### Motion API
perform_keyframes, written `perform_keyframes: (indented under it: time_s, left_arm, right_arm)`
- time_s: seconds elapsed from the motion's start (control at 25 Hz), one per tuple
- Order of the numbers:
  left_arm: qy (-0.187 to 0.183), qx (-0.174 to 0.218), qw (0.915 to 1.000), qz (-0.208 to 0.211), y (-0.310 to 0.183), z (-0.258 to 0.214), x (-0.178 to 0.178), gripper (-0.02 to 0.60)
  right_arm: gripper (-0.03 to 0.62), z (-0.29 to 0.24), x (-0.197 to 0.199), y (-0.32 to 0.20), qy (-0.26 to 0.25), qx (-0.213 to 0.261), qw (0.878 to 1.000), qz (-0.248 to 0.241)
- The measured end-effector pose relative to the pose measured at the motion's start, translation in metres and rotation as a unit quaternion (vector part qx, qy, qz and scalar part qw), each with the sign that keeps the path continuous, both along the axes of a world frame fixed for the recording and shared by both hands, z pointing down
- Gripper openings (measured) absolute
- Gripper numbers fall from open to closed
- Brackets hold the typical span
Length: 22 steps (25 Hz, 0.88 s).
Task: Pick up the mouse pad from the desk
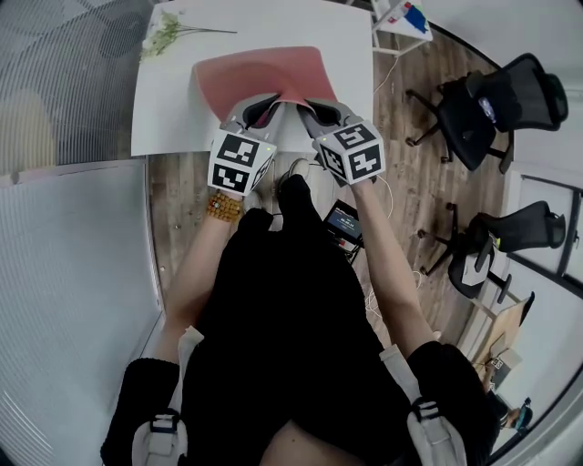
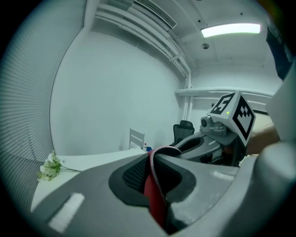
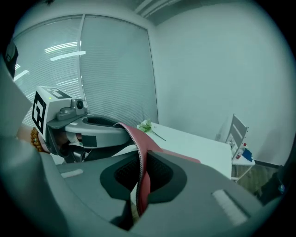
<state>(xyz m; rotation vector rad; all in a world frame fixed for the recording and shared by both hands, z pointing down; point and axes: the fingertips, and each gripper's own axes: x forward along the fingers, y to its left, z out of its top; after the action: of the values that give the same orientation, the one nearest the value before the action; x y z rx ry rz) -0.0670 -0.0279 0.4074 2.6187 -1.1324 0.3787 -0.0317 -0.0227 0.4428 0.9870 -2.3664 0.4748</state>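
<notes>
The red mouse pad (image 1: 264, 75) hangs lifted off the white desk (image 1: 173, 109), held by its near edge. My left gripper (image 1: 260, 111) is shut on the pad's near left part, and in the left gripper view the red pad edge (image 2: 155, 194) is pinched between the jaws. My right gripper (image 1: 310, 109) is shut on the near right part. In the right gripper view the stitched pad edge (image 3: 141, 171) runs through the closed jaws. Each gripper shows in the other's view: the right gripper (image 2: 210, 139) and the left gripper (image 3: 81, 125).
White flowers (image 1: 162, 32) lie at the desk's far left corner. Black office chairs (image 1: 487, 100) stand on the wooden floor to the right, and a small white table (image 1: 401, 18) sits at the far right. Window blinds (image 1: 64, 82) line the left side.
</notes>
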Motion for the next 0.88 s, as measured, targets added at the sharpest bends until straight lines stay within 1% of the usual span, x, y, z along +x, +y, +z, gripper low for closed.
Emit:
perform_keyframes:
  time_s: [0.24,0.32,0.4,0.56,0.68,0.88]
  left_arm:
    - [0.043,0.040,0.9983,0.002,-0.004,-0.053,0.001,0.023]
    - [0.054,0.056,0.9970,0.002,-0.003,-0.070,0.003,0.023]
    - [0.059,0.072,0.9957,0.003,-0.001,-0.087,0.005,0.025]
    - [0.063,0.110,0.9918,0.007,0.007,-0.118,0.007,0.025]
    - [0.064,0.139,0.9882,0.005,0.015,-0.139,0.009,0.025]
    - [0.068,0.197,0.9779,-0.012,0.029,-0.168,0.010,0.025]
  right_arm:
    - [0.038,-0.054,-0.003,-0.006,-0.034,0.062,0.997,0.014]
    - [0.040,-0.072,-0.001,-0.006,-0.047,0.086,0.995,0.022]
    - [0.038,-0.090,0.002,-0.006,-0.049,0.113,0.992,0.037]
    - [0.038,-0.126,0.011,0.000,-0.037,0.177,0.982,0.059]
    - [0.038,-0.151,0.019,0.008,-0.035,0.214,0.973,0.076]
    - [0.038,-0.186,0.021,0.026,-0.023,0.285,0.954,0.095]
